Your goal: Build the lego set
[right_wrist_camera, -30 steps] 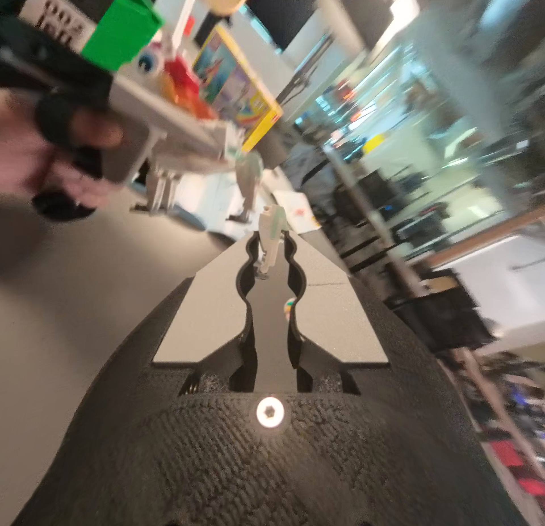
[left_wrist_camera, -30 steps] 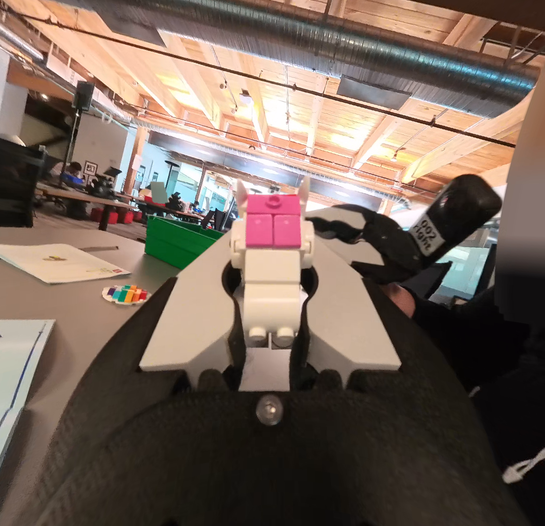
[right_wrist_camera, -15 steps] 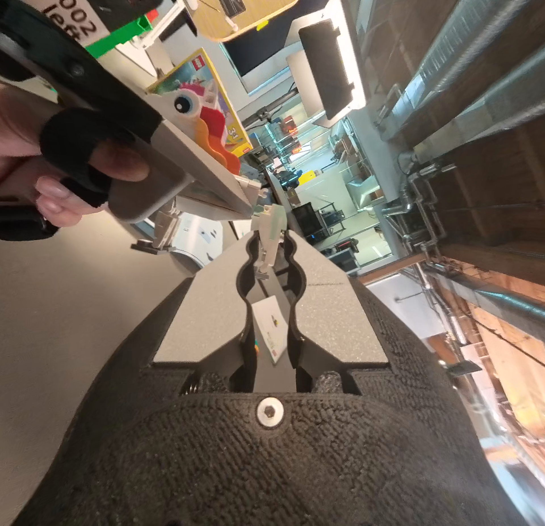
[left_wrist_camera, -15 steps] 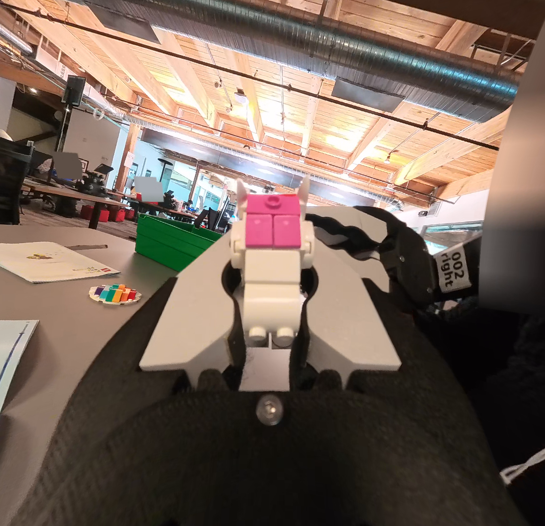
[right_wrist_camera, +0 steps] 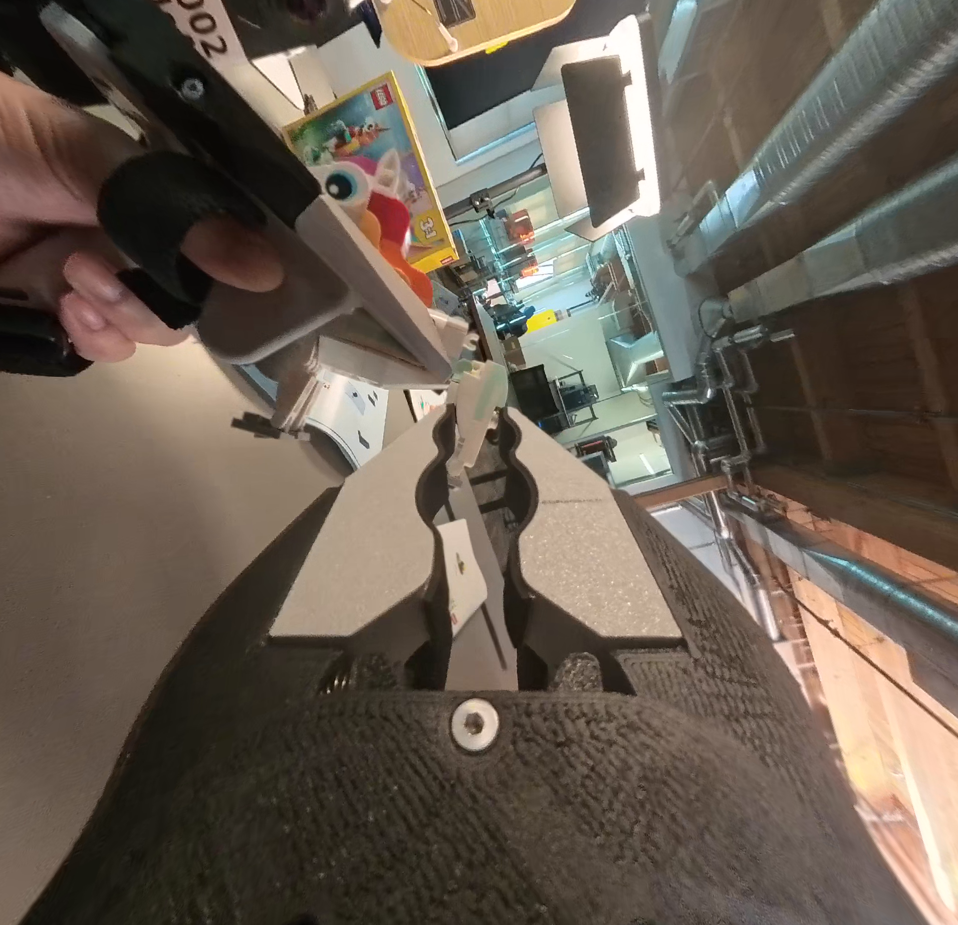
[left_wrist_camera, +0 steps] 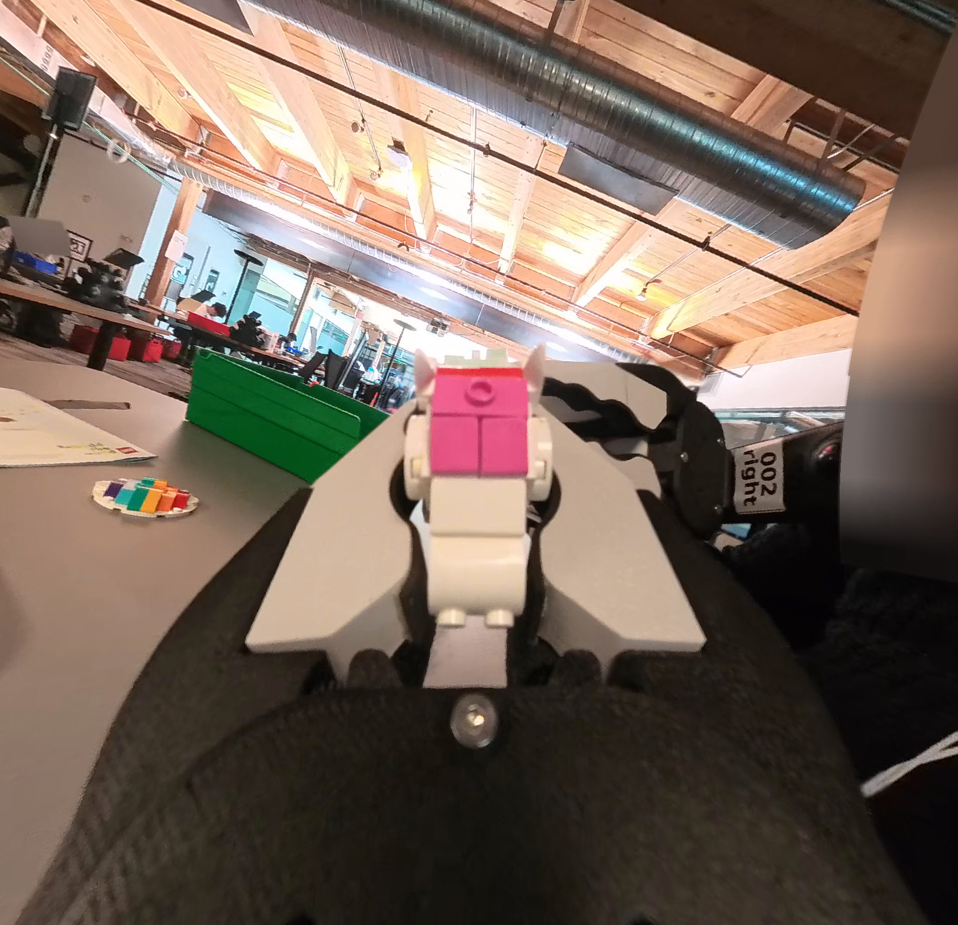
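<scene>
The left gripper (left_wrist_camera: 479,464) is holding a white and pink lego figure (left_wrist_camera: 479,490) raised above the grey table (left_wrist_camera: 103,563), its two grey fingers (left_wrist_camera: 342,553) closing on the figure's sides so that the pink blocks and two small white ears are standing up past the fingertips. From the right wrist view the same figure (right_wrist_camera: 373,210) is showing a large round eye and red and orange parts above the left gripper's finger, with a person's hand (right_wrist_camera: 78,257) wrapping the handle of that gripper. The right gripper (right_wrist_camera: 474,423) is pinching a small pale, translucent green-tinted lego piece (right_wrist_camera: 477,407) between its fingertips, its jaws narrowed to a thin gap, and the piece's upper end is sitting just beside the tip of the left gripper and the figure's edge; whether they are touching is not clear. In the left wrist view the right gripper (left_wrist_camera: 596,413) is lying just behind the figure, to the right. On the table a green bin (left_wrist_camera: 269,418) is standing to the left, a small round plate of coloured bricks (left_wrist_camera: 145,497) is lying nearer, and a printed booklet (left_wrist_camera: 57,433) is lying further left. A yellow-edged lego box (right_wrist_camera: 373,138) is standing behind the figure in the right wrist view
</scene>
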`<action>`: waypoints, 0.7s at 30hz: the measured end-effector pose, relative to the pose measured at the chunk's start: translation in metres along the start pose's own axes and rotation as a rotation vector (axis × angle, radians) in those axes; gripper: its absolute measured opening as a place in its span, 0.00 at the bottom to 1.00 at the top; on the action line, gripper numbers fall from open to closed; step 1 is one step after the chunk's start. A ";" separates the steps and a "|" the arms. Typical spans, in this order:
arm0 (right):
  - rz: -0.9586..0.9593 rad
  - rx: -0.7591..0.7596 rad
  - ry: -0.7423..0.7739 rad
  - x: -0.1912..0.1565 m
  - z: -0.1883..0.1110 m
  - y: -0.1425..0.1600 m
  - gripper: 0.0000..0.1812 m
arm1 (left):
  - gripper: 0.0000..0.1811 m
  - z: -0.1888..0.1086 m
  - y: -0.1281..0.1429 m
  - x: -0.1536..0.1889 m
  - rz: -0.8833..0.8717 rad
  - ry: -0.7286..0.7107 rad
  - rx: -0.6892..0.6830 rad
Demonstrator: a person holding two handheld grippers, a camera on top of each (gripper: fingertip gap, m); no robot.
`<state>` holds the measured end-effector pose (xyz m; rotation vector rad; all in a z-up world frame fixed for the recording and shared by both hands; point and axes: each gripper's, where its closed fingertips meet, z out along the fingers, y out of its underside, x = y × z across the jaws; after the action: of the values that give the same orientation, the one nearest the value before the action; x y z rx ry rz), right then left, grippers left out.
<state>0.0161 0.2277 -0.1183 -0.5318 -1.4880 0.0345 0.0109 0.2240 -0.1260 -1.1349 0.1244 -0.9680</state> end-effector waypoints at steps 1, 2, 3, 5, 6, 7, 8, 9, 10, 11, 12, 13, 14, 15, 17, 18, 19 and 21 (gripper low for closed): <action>-0.026 0.003 -0.005 0.000 0.000 0.000 0.08 | 0.20 0.000 -0.001 0.000 -0.017 0.007 0.003; -0.064 0.002 -0.011 0.000 -0.001 0.000 0.08 | 0.20 0.000 -0.001 0.001 -0.029 0.012 0.006; -0.111 0.000 -0.016 0.000 -0.001 0.000 0.08 | 0.20 -0.001 -0.001 0.000 -0.033 0.013 0.006; -0.174 -0.002 -0.030 0.001 -0.002 -0.001 0.08 | 0.20 -0.001 -0.002 0.001 -0.039 0.019 0.010; -0.183 -0.002 -0.040 0.001 -0.003 -0.001 0.08 | 0.20 0.000 -0.001 0.002 -0.035 0.017 0.006; -0.184 -0.005 -0.051 0.001 -0.003 0.000 0.08 | 0.20 0.000 0.000 0.002 -0.027 0.013 0.001; -0.177 -0.005 -0.060 0.000 -0.004 0.000 0.08 | 0.20 0.000 0.001 0.002 -0.027 0.016 -0.001; -0.157 -0.003 -0.068 0.000 -0.005 0.000 0.08 | 0.20 0.001 0.001 0.003 -0.032 0.022 0.000; -0.129 0.002 -0.077 0.000 -0.005 -0.001 0.08 | 0.20 0.001 0.001 0.004 -0.033 0.028 0.005; -0.111 0.008 -0.081 0.000 -0.006 -0.002 0.08 | 0.20 0.001 0.001 0.005 -0.036 0.032 0.006; -0.106 0.009 -0.083 0.001 -0.007 -0.002 0.08 | 0.20 0.002 0.002 0.006 -0.037 0.034 0.005; -0.104 0.009 -0.085 0.000 -0.008 -0.002 0.08 | 0.20 0.001 0.002 0.006 -0.038 0.035 0.008; -0.106 0.011 -0.086 0.000 -0.008 -0.003 0.08 | 0.20 0.001 0.002 0.007 -0.046 0.041 0.012; -0.119 0.013 -0.087 0.000 -0.009 -0.003 0.08 | 0.20 0.002 0.002 0.007 -0.047 0.044 0.012; -0.162 0.019 -0.092 0.001 -0.011 -0.004 0.08 | 0.20 0.002 0.003 0.009 -0.049 0.051 0.013; -0.187 0.023 -0.094 0.001 -0.012 -0.005 0.08 | 0.20 0.002 0.003 0.010 -0.057 0.057 0.012; -0.215 0.022 -0.099 0.001 -0.012 -0.005 0.08 | 0.20 0.003 0.004 0.010 -0.056 0.055 0.008; -0.279 0.026 -0.113 0.001 -0.014 -0.005 0.08 | 0.20 0.003 0.005 0.011 -0.058 0.059 0.000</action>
<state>0.0282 0.2195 -0.1156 -0.3018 -1.6586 -0.1366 0.0221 0.2188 -0.1247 -1.1149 0.1398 -1.0531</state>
